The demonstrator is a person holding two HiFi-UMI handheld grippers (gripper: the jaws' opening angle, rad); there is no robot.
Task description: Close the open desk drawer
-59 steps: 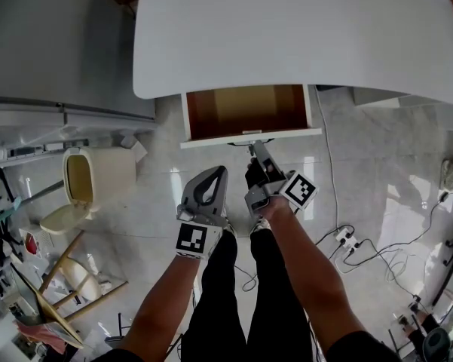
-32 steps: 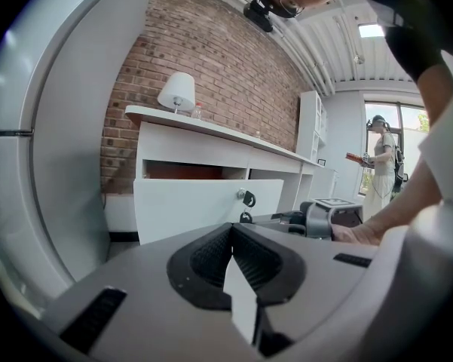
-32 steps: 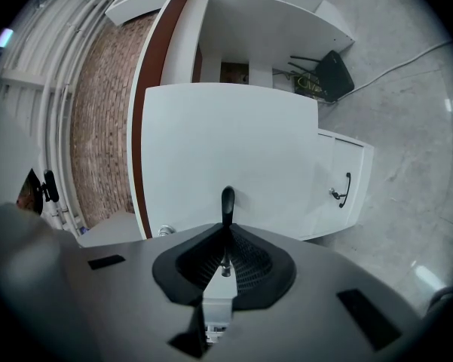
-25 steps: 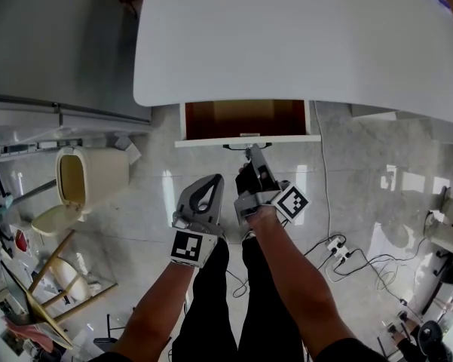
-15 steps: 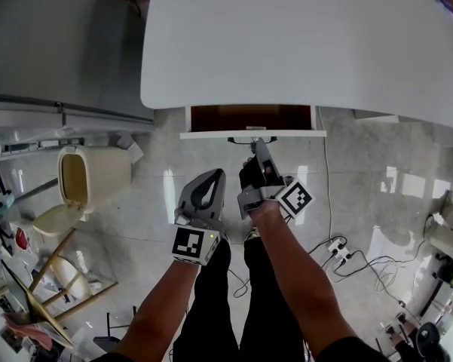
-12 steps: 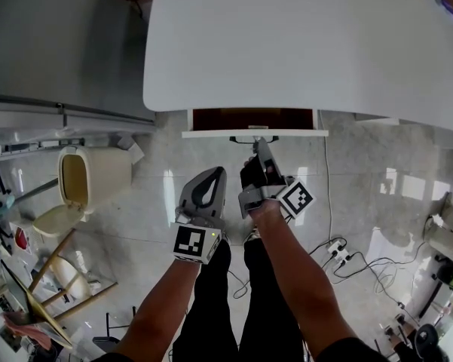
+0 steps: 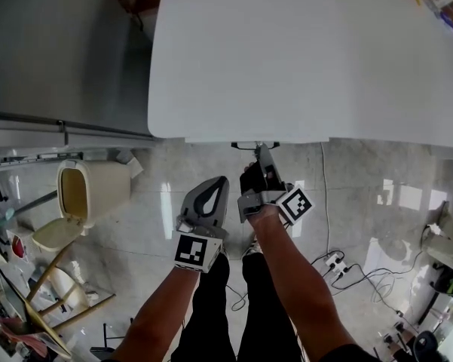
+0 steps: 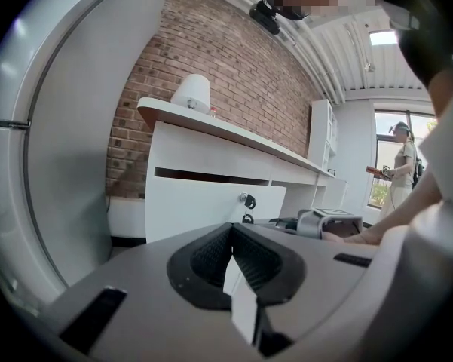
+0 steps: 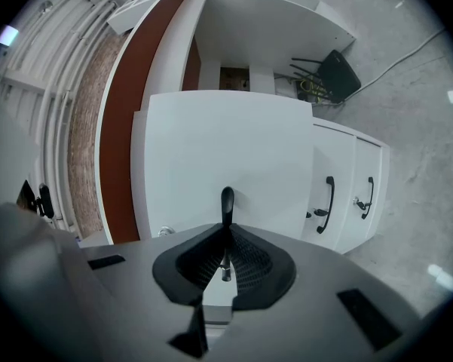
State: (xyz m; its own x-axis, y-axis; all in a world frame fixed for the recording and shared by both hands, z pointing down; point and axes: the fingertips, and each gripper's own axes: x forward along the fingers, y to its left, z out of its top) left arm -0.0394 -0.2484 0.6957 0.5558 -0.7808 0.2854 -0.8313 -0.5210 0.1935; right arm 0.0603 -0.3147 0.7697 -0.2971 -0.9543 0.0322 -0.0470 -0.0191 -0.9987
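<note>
The white desk (image 7: 309, 59) fills the top of the head view. Its drawer sits back under the desktop, and only the black handle (image 7: 250, 145) shows past the edge. My right gripper (image 7: 262, 155) is shut on that handle. In the right gripper view the white drawer front (image 9: 226, 142) is close ahead, with the handle (image 9: 227, 200) clamped between the jaws of the right gripper (image 9: 226, 236). My left gripper (image 7: 218, 183) hangs lower left, shut with nothing in it. The left gripper view looks past the left gripper (image 8: 231, 249) at the drawer front (image 8: 203, 202) and its key lock (image 8: 246, 200).
A beige bin (image 7: 83, 191) with its lid open stands on the floor at left. A power strip and cables (image 7: 335, 262) lie at right. Two more drawers with black handles (image 9: 328, 202) sit beside the drawer. A person (image 8: 402, 157) stands far off.
The drawer has slid from wide open to back under the desktop, with my right gripper on its handle moving forward. The left gripper has kept its place.
</note>
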